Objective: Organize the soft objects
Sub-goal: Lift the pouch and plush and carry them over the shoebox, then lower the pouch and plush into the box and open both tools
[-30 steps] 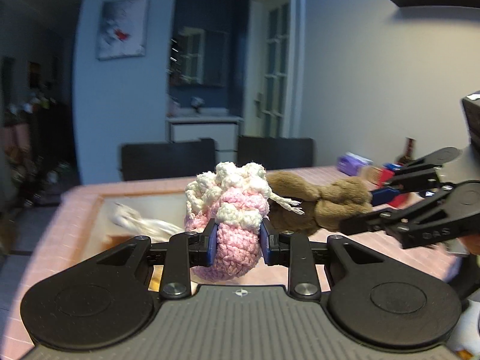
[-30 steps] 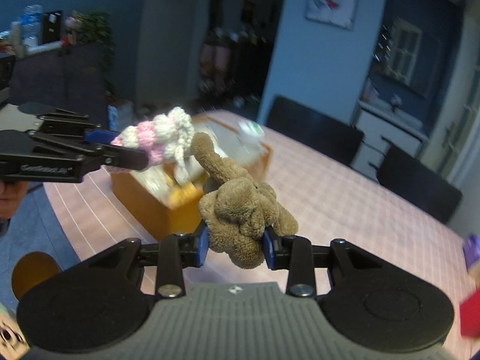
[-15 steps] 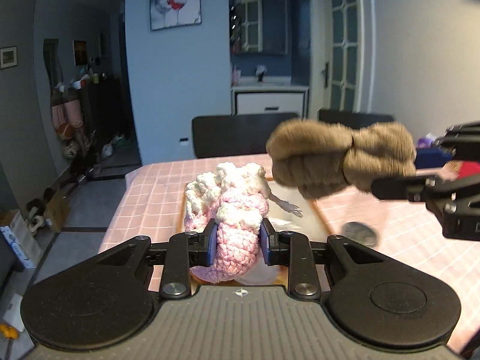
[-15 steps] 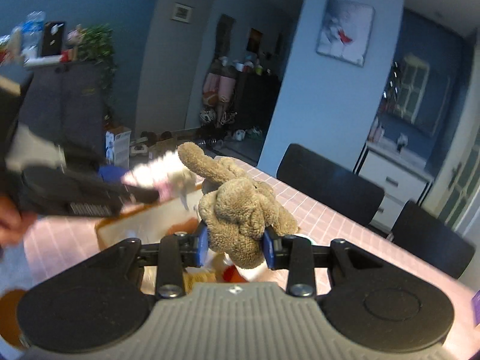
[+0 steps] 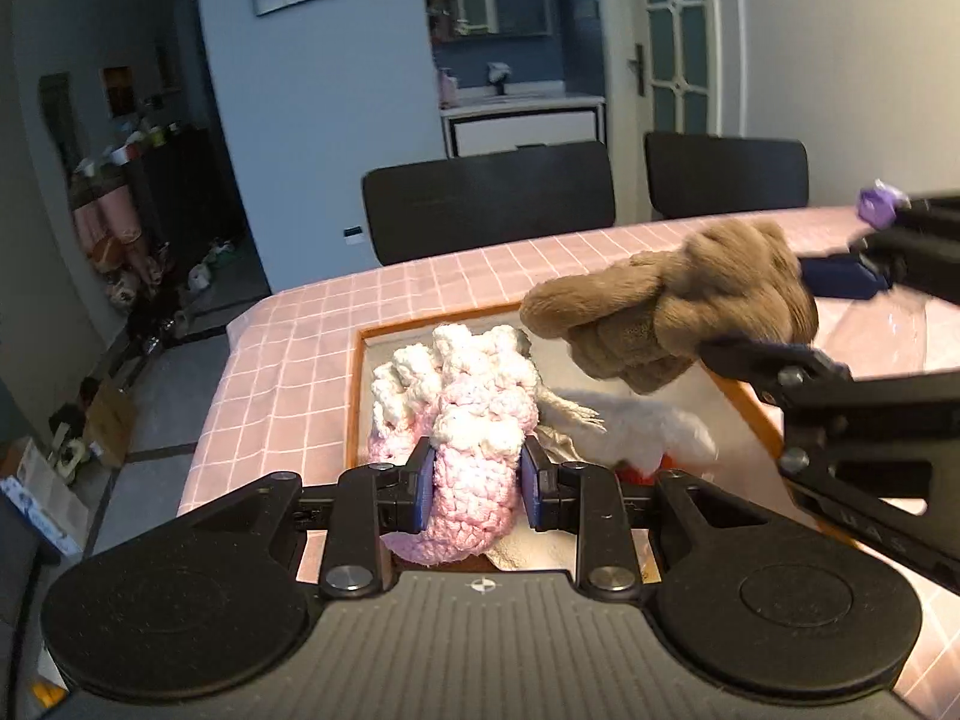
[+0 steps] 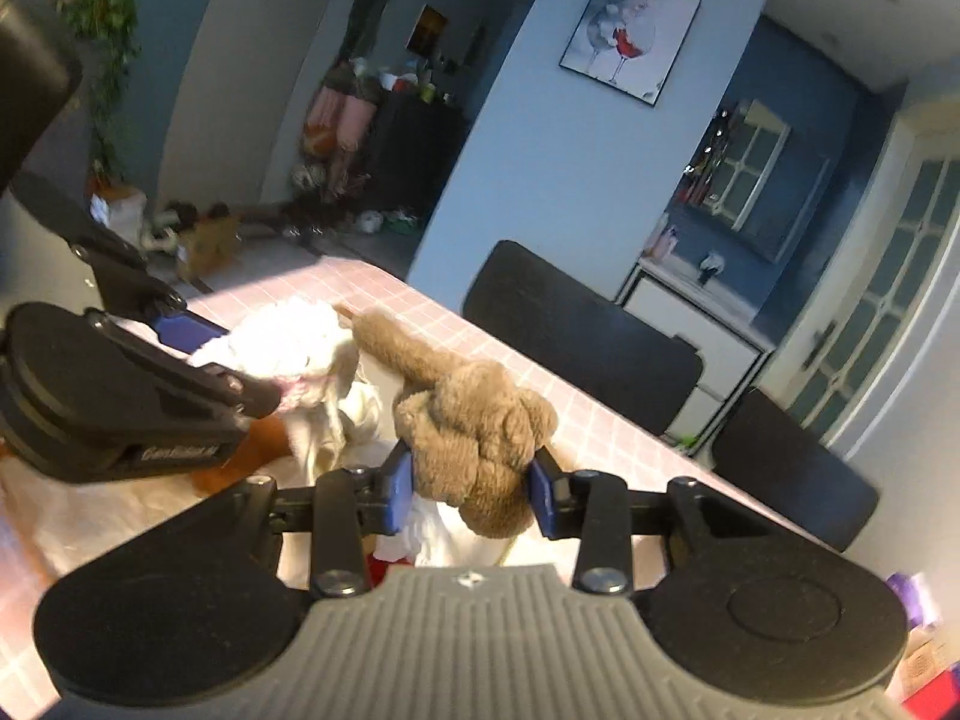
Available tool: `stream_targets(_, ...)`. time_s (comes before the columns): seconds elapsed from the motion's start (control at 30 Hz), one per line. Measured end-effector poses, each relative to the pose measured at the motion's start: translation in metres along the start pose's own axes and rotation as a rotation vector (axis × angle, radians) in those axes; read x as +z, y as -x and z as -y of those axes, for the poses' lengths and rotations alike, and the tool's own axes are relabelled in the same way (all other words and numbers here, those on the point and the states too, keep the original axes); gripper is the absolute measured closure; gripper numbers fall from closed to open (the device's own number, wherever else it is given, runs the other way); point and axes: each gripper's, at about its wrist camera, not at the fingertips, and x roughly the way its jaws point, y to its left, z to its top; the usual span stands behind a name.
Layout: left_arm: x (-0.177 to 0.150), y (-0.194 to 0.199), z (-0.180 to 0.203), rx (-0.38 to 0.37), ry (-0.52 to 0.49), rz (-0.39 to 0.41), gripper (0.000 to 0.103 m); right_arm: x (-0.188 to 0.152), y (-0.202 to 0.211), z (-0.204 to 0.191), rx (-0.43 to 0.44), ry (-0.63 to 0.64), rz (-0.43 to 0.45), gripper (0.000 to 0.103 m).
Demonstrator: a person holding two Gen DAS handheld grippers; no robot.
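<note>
My left gripper (image 5: 474, 486) is shut on a pink and white crocheted toy (image 5: 462, 414) and holds it above an open wooden box (image 5: 354, 396). My right gripper (image 6: 471, 489) is shut on a brown plush toy (image 6: 474, 426), also over the box; this brown plush toy (image 5: 678, 312) shows at the right of the left wrist view. The crocheted toy (image 6: 288, 342) shows pale and blurred in the right wrist view, with the left gripper (image 6: 240, 372) on it. A white plush toy (image 5: 636, 426) with some red lies inside the box.
The box stands on a table with a pink checked cloth (image 5: 288, 348). Two black chairs (image 5: 492, 204) stand at the table's far side. A purple object (image 5: 876, 204) sits at the far right. The table's left edge drops to the floor.
Both grippers have tilted downward and moved over the box. The brown plush has come lower, closer beside the crocheted toy. Both grips are unchanged.
</note>
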Motion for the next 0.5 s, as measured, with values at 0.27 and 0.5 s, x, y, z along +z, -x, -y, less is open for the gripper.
stream_targets(0.27, -0.009, -0.015, 0.004, -0.018, -0.116, -0.057, 0.071, 0.000, -0.019, -0.002, 0.025, 0.079, -0.069, 0.063)
stream_targets(0.5, -0.013, -0.031, 0.003, -0.022, -0.147, -0.124, 0.070, 0.002, -0.038, -0.009, 0.069, 0.105, -0.166, 0.056)
